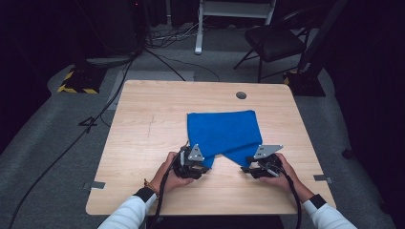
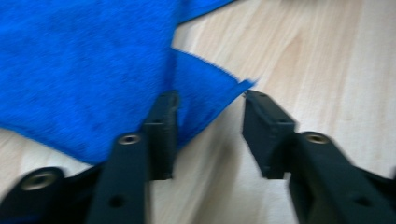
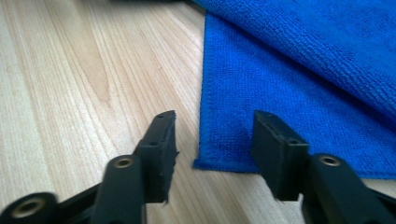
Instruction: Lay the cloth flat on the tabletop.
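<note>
— Where do we find the cloth (image 1: 222,133)?
— On the table (image 1: 143,143), right of its middle; our left gripper (image 1: 192,164) sits at its near left corner, our right gripper (image 1: 260,164) at its near right corner
— And behind the table?
— A chair (image 1: 272,40), on the floor to the right

Blue cloth (image 1: 222,131): soft, matt terry pile, finely ribbed where seen beside the right gripper (image 3: 212,135). Worktop (image 1: 143,138): pale wood-grain finish, smooth, with low sheen. Gripper jaws: matt black plastic, fitted with brass-coloured metal inserts. Left gripper (image 2: 208,123): topped by a grey plate.

blue cloth (image 1: 222,133), light wood table (image 1: 143,143)
</note>
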Available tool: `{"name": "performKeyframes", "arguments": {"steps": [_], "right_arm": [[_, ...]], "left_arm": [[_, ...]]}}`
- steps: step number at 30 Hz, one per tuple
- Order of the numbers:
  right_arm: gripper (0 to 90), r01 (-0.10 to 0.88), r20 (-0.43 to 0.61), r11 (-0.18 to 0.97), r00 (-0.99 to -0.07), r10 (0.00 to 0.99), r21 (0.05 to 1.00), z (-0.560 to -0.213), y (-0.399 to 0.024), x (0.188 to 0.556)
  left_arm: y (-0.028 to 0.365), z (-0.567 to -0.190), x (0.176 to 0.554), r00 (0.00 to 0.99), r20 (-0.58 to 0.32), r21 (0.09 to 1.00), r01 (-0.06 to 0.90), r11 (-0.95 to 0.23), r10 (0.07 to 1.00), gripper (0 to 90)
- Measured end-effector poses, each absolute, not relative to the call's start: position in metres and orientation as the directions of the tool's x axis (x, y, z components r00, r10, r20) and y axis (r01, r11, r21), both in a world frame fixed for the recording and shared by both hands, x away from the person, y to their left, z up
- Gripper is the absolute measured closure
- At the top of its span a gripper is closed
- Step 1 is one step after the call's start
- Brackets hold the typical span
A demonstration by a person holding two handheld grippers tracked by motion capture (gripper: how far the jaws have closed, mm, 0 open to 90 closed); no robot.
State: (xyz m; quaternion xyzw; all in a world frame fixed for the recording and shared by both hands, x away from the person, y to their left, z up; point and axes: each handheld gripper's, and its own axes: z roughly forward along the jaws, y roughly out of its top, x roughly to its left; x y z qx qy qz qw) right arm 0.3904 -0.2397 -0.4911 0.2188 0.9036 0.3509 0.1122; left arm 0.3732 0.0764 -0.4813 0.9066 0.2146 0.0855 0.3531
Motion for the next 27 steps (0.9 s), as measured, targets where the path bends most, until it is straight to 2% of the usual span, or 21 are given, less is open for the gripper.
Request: {"name": "performKeyframes", "arguments": {"steps": [6,9,19,27], "right_arm": [[77.6,0.327,-0.06,0.661,-0.869,0.491,0.675,-0.489,-0.246,0.394],[86.3,0.323,-0.08,0.67,-0.864,0.496,0.668,-0.488,-0.25,0.393],[88.2,0.303,-0.088,0.62,-0.85,0.519,0.724,-0.465,-0.27,0.386],[88.1,0.314,-0.077,0.588,-0.835,0.545,0.745,-0.455,-0.296,0.374]], "left_arm": [[0.084,-0.48,0.373,0.898,0.032,0.669,0.308,-0.677,0.44,83.0],[0.091,-0.476,0.373,0.894,0.023,0.687,0.311,-0.657,0.448,86.7],[0.115,-0.462,0.37,0.881,0.019,0.721,0.316,-0.617,0.473,86.2],[0.127,-0.458,0.357,0.89,0.013,0.718,0.309,-0.623,0.457,84.7]]}}
